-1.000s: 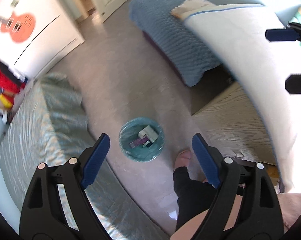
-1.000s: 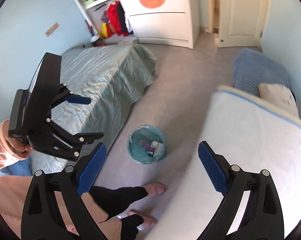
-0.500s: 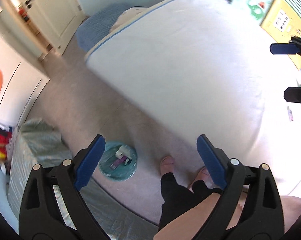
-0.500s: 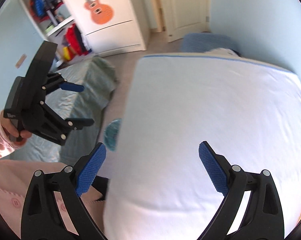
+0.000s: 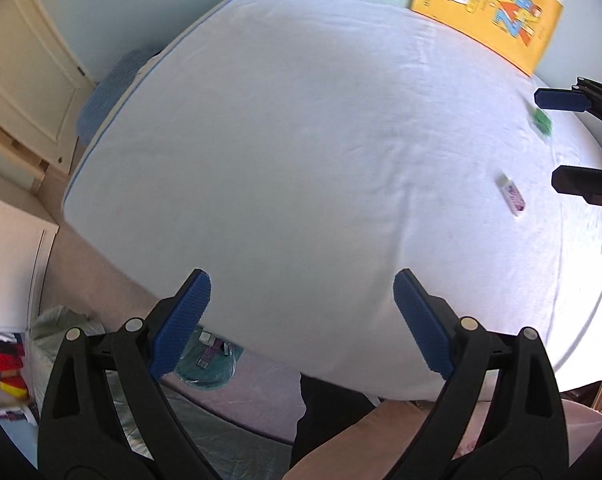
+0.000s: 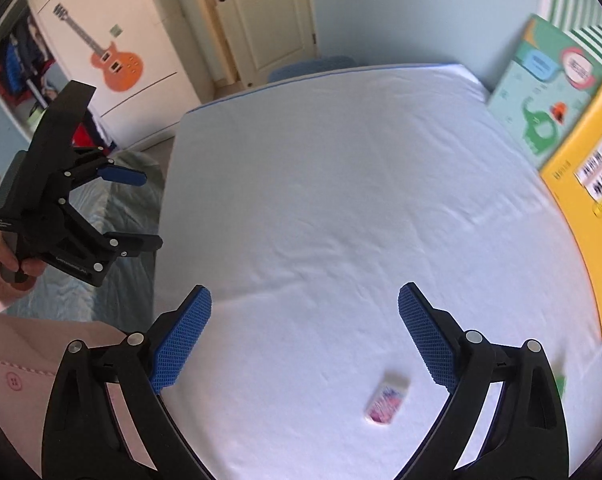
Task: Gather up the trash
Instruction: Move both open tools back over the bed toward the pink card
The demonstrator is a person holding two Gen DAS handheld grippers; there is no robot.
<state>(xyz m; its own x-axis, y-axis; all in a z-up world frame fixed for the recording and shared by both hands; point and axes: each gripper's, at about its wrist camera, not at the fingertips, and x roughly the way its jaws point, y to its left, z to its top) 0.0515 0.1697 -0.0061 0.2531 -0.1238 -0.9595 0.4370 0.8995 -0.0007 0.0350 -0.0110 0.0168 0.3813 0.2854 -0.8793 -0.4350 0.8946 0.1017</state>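
Note:
A small white and pink packet (image 5: 513, 199) (image 6: 387, 400) lies on the white mattress (image 5: 301, 140) (image 6: 341, 200), with a small green scrap (image 5: 541, 122) (image 6: 559, 386) beyond it near the wall side. My right gripper (image 6: 305, 292) (image 5: 557, 142) hovers open just short of the packet, nothing between its fingers. My left gripper (image 5: 301, 276) (image 6: 149, 210) is open and empty over the mattress's near edge. On the floor, a teal bin (image 5: 209, 364) holds several pieces of trash, partly hidden behind the left finger.
Yellow poster board (image 5: 489, 8) (image 6: 581, 208) and a green one (image 6: 541, 92) lean on the wall along the mattress. A second bed under a grey-green cover (image 6: 113, 216), a wardrobe with a guitar sticker (image 6: 113, 64) and a door (image 6: 261, 20) stand around. The person's legs (image 5: 333, 420) are by the mattress.
Both grippers swung from above the floor bin to above the white mattress. The bin slid to the lower left of the left wrist view, and the packet and green scrap came into sight.

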